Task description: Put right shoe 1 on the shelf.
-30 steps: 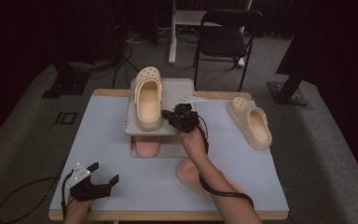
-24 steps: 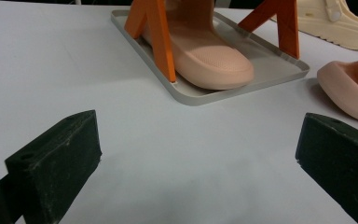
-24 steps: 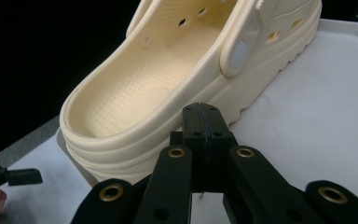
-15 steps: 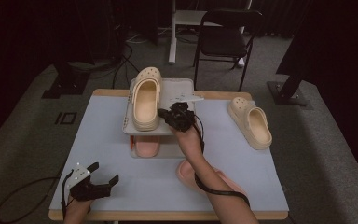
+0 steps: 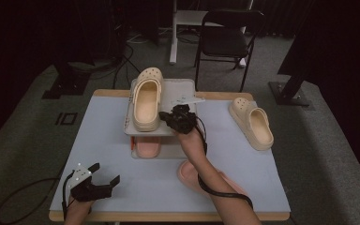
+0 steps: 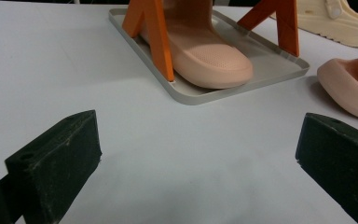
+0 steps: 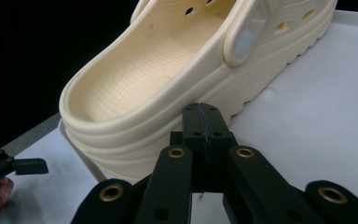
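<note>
The left hand-held gripper (image 5: 104,180) rests released on the bench (image 5: 98,136), jaws wide, holding nothing. The cream clog (image 5: 145,99) lies on the rack's top shelf (image 5: 180,90), long axis front to back, toe pointing away. The right hand-held gripper (image 5: 168,119), clenched and empty, sits beside its heel: nudge gently, parallel to the shelf.
</note>
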`<state>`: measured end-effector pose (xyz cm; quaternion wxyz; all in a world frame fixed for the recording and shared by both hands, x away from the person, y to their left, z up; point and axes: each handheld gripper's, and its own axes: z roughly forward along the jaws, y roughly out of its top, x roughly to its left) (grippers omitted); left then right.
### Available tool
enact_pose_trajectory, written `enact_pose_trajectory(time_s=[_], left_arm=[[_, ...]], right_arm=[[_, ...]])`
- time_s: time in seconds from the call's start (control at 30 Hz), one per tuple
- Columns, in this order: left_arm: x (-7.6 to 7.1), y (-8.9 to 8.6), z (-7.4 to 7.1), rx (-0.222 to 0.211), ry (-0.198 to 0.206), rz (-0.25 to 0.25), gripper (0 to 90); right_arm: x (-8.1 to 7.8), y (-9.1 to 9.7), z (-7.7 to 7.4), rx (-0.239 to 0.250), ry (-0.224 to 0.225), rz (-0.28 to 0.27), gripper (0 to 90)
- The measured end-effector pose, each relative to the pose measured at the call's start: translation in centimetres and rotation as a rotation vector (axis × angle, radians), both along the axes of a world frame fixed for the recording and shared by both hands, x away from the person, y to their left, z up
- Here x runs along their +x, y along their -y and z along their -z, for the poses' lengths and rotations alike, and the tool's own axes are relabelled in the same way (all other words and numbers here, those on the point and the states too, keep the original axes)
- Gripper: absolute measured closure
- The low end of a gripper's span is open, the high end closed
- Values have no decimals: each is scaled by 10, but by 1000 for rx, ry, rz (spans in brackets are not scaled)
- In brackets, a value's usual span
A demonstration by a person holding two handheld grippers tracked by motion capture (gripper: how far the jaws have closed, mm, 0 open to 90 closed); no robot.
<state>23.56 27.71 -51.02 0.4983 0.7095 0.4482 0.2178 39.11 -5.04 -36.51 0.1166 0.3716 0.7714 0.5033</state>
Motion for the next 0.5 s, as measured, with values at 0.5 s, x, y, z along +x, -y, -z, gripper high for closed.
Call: enact_pose_trajectory(time_s=[0.5], left_arm=[[1,0,1,-6,-4,-6,1]], right_arm=[[-4,24,-10,7,18,11,665]])
